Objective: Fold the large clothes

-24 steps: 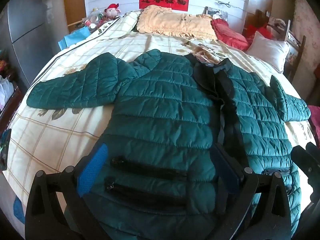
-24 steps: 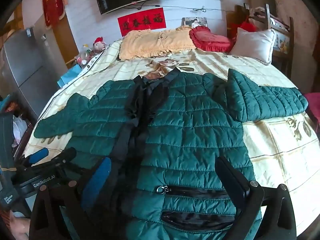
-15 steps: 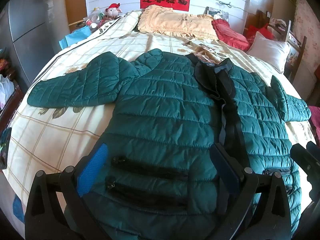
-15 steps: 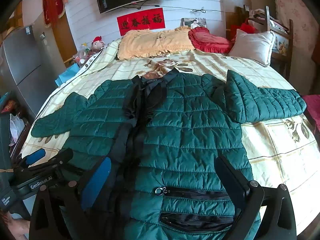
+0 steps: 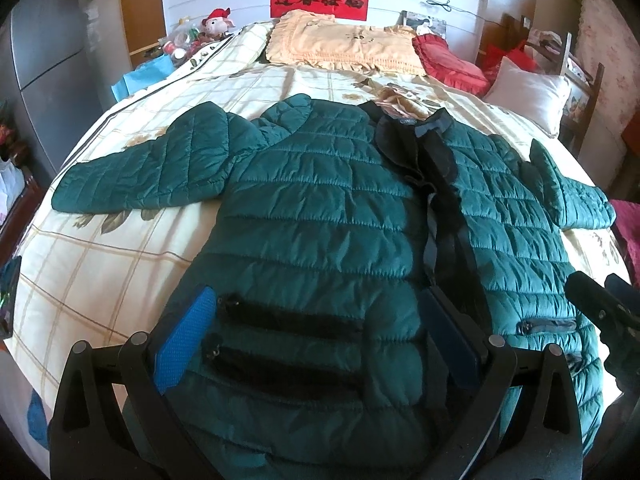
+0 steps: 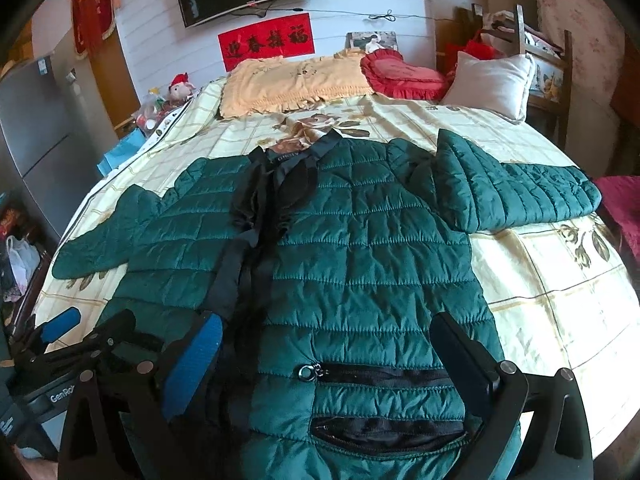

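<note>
Bed (image 5: 100,272) holds a spread green jacket (image 5: 312,216); both hand-held grippers (image 5: 320,344) (image 6: 324,356) hover wide and empty over its hem, best gripping each sleeve first.

The quilted puffer jacket (image 5: 312,216) is dark green with black zips and collar. The bedsheet (image 5: 100,264) is cream, tan-checked with brown flowers.

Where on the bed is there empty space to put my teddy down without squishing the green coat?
Bare sheet shows between the green coat's collar and the yellow pillow, below the spread sleeve toward the bed's right edge, and below the other sleeve on the left. The middle is all coat; the headboard end is crowded with pillows.
</note>
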`<state>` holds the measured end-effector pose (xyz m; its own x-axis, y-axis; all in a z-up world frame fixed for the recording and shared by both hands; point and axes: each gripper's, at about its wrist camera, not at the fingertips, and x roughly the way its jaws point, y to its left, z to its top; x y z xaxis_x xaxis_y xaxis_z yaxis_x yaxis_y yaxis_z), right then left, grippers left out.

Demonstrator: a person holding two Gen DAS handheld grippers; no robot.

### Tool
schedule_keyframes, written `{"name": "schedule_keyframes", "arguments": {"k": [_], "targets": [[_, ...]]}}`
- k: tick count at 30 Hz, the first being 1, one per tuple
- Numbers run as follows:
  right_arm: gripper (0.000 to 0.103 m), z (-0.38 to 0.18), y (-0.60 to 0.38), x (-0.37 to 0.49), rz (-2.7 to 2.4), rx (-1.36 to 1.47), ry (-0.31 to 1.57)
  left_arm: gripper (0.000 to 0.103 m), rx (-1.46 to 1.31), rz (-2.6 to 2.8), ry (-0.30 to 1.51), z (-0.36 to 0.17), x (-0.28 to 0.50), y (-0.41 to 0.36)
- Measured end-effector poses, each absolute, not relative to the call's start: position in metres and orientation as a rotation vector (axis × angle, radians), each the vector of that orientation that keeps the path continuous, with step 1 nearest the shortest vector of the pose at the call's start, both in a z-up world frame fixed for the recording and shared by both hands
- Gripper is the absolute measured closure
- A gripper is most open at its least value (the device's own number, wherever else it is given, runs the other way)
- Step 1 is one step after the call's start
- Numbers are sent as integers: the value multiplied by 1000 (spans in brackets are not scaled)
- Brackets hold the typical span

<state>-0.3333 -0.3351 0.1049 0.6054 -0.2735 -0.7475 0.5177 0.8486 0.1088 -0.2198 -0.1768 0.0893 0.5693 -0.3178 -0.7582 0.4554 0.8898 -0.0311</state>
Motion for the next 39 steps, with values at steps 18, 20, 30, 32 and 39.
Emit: {"name": "schedule_keyframes", "arguments": {"k": [18, 20, 30, 32, 39], "targets": [[0, 103, -333, -334, -462, 349, 775, 1, 195, -487, 869, 83, -232, -182], [0, 102, -333, -334, -462, 349, 787, 1, 196, -488, 871, 82, -232, -182], [0, 100, -328, -333, -455, 357, 798, 1, 208, -497, 882, 78, -236, -181], [0, 100, -328, -333, -455, 358, 799, 1, 209, -498, 884, 77, -236, -181], [0, 99, -327, -332, -456, 355, 799, 1, 208, -499, 889, 75, -236, -182]]}}
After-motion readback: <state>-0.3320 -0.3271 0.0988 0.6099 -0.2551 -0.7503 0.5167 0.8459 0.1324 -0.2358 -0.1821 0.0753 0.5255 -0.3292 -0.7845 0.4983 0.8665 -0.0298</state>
